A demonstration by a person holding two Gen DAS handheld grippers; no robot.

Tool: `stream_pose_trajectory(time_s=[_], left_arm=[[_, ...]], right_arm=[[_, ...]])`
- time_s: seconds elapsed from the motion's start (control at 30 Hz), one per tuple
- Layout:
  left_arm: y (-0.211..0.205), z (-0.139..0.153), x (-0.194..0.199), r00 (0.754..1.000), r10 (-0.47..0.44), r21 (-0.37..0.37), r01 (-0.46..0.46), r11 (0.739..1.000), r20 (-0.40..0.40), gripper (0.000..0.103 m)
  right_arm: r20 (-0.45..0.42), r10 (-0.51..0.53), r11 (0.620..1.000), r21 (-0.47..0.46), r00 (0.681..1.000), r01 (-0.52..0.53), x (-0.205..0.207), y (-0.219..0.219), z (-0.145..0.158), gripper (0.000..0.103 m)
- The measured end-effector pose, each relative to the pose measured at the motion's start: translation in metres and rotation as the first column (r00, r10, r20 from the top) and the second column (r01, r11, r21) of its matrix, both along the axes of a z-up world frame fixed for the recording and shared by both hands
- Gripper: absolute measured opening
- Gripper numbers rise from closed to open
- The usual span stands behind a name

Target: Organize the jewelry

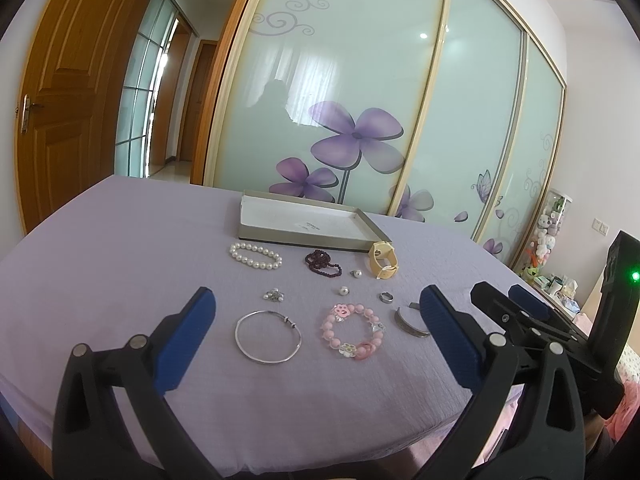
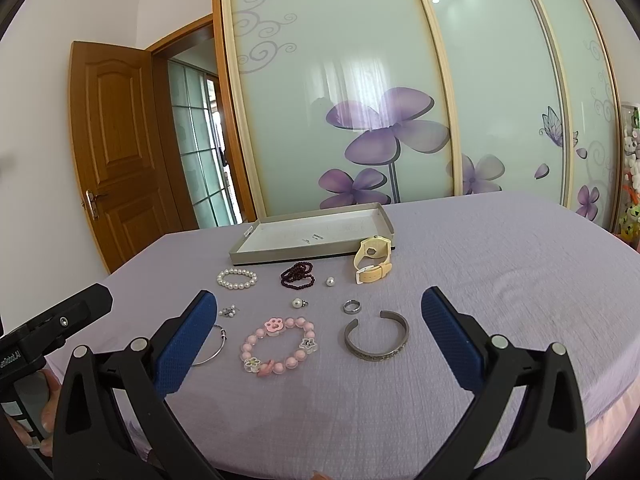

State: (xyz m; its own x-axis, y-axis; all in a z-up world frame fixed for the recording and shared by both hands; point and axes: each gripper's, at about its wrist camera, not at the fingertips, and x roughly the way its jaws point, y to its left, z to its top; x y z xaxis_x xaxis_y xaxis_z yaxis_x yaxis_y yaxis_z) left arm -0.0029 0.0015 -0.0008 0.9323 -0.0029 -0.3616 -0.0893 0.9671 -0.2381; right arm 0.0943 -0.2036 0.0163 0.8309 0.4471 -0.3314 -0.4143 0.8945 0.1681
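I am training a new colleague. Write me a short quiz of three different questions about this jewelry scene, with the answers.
1. True or false: the shallow box already holds some jewelry.
2. Multiple choice: which piece lies nearest the box's right corner? A) the pearl bracelet B) the cream watch C) the silver bangle
3. Short answer: what does each hand-held gripper hold?

Key
1. False: only a small label shows inside it.
2. B
3. Nothing: the left hand-held gripper and the right hand-held gripper are both open above the purple cloth, and the pink bead bracelet lies free.
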Motion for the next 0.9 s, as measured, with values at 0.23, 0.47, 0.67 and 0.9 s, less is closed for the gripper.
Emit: stream_pose_trajectory(time_s=[0.23,0.47,0.67,0.9], left_arm=[[0.0002,0.0000,0.0003,1.000,0.003,-0.002,-0.003,1.000,0.000,0.101],[-0.0004,0.0014,0.0032,1.000,0.003,-0.003,-0.003,1.000,0.000,0.101],[-0.0010,0.0017,0.0023,1.000,0.005,-0.005,-0.005,1.000,0.000,0.101],[-0.0003,0.0018,0.0033,1.000,0.005,-0.005,-0.005,1.000,-0.001,0.101]], right_arm=[[0.000,-0.001,1.000,0.000,1.000,0.001,-0.0001,0.0004,0.0000,0.102],[-0.001,-0.001,1.000,0.000,1.000,0.001,-0.0001,0.0008,0.0000,0.102],[-0.002,-0.001,1.000,0.000,1.000,0.001,-0.0007,0.0012,0.0006,0.102],[-0.002,-0.001,1.000,0.000,1.000,0.001,0.0020,-0.0006,-0.0017,0.102]])
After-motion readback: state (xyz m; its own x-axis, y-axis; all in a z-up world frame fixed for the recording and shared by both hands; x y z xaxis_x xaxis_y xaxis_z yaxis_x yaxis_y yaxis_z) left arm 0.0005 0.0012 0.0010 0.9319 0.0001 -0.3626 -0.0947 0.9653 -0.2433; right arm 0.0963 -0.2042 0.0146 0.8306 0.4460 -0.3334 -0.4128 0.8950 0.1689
